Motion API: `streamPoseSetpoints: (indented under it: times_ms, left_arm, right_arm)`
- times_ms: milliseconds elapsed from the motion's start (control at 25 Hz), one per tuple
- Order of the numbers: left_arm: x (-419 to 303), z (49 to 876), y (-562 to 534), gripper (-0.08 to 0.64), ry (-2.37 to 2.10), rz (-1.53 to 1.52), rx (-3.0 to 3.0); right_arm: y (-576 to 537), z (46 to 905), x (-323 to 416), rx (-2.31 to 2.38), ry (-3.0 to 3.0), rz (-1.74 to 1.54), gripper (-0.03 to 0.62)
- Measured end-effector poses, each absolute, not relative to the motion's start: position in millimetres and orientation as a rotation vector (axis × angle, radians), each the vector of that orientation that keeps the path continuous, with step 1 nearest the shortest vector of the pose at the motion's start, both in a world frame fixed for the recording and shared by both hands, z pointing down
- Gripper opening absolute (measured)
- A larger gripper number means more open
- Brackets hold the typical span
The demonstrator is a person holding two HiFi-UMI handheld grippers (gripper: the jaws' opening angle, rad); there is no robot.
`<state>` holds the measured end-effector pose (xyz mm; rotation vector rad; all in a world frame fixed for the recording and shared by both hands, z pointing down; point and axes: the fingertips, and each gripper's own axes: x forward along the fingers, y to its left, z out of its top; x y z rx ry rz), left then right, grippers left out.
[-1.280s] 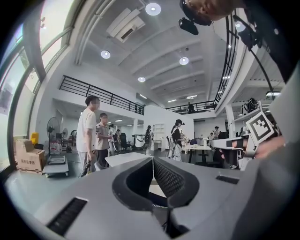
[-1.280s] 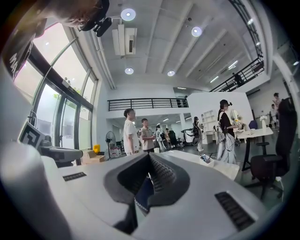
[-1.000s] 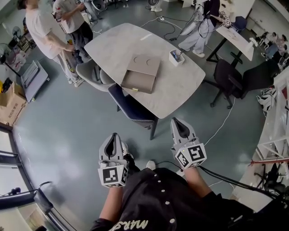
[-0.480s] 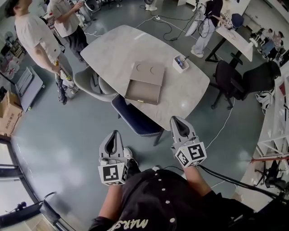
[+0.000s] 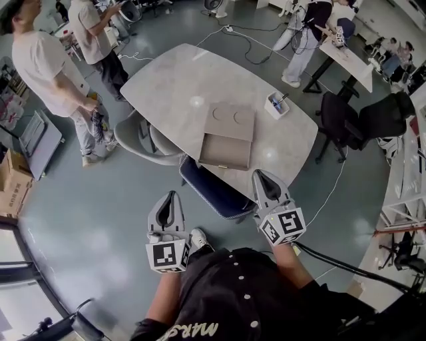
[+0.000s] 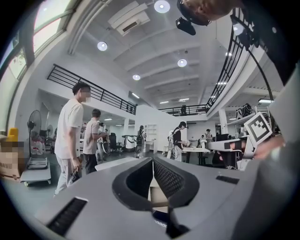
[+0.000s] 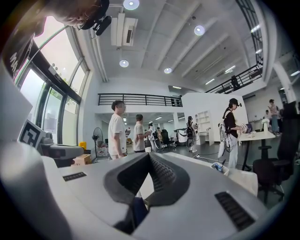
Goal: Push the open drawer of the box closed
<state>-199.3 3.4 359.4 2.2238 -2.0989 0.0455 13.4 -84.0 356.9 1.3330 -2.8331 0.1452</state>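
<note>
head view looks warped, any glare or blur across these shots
Head view: fisheye bends the room; a ceiling-light glare spot sits on the table. Left gripper view: black round vignette, ceiling lights bloom. Right gripper view: same vignette, bright windows at left.

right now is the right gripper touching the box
Apart. The head view shows the right gripper held back at the table edge, a strip of bare table between its tip and the box. Its jaws are shut on nothing.
</note>
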Motion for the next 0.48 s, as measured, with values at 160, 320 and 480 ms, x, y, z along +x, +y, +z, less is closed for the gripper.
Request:
streamPoseSetpoints:
  times_ms: [160, 320, 480]
  left_arm:
    - [-225.0, 363.2, -17.9, 0.015, -2.044, 0.055, 2.268]
    - [-242.3, 362.8, -38.6, 0.015, -1.991, 0.070, 2.318]
    - [-254.3, 363.1, -54.1, 0.015, -1.956, 0.073, 2.341]
  right_arm:
    - [-97.8, 360.0, -10.0, 1.385, -2.797, 0.148, -0.003]
    - [-109.9, 364.4, -25.3, 1.438, -2.765, 0.177, -0.003]
    - [-120.0, 369.2, -37.6, 1.468, -2.742, 0.207, -0.003]
